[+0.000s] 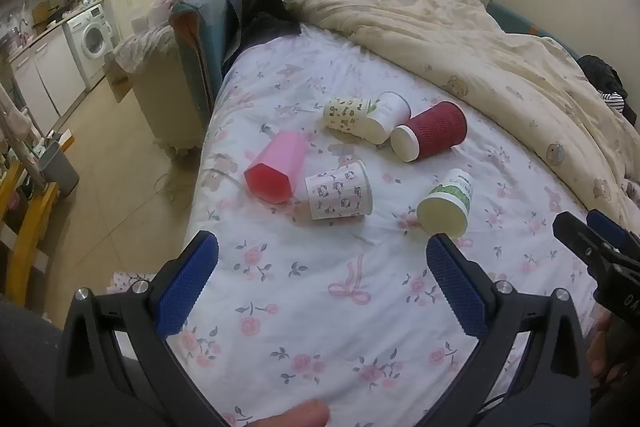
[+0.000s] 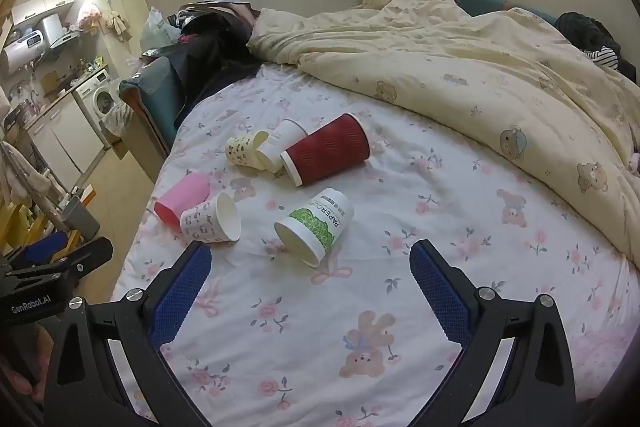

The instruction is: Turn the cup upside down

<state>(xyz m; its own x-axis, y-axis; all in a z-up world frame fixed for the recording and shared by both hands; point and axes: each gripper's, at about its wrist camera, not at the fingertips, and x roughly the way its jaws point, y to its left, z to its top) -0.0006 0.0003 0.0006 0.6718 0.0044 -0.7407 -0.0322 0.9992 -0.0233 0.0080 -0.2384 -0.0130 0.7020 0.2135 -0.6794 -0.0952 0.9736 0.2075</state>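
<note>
green cup (image 2: pixel 316 229) lies on its side on the bed (image 2: pixel 400 307), mouth toward the right gripper (image 2: pixel 310 281), nearer; both grippers' fingers wide, empty.

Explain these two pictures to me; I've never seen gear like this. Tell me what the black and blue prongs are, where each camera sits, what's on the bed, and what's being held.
No robot arm here: a person carries one hand-held gripper in each hand, each with a fisheye camera looking along its two blue-padded fingers. One picture comes from the left hand-held gripper, the other from the right hand-held gripper. Both are open and hold nothing.

On the flowered bed sheet six cups lie on their sides: a green-labelled paper cup, a dark red ribbed cup, a pink cup, a white cup with small cartoon prints, a cream patterned cup and a plain white cup behind it. A cream bear-print duvet is bunched up beyond them.
</note>
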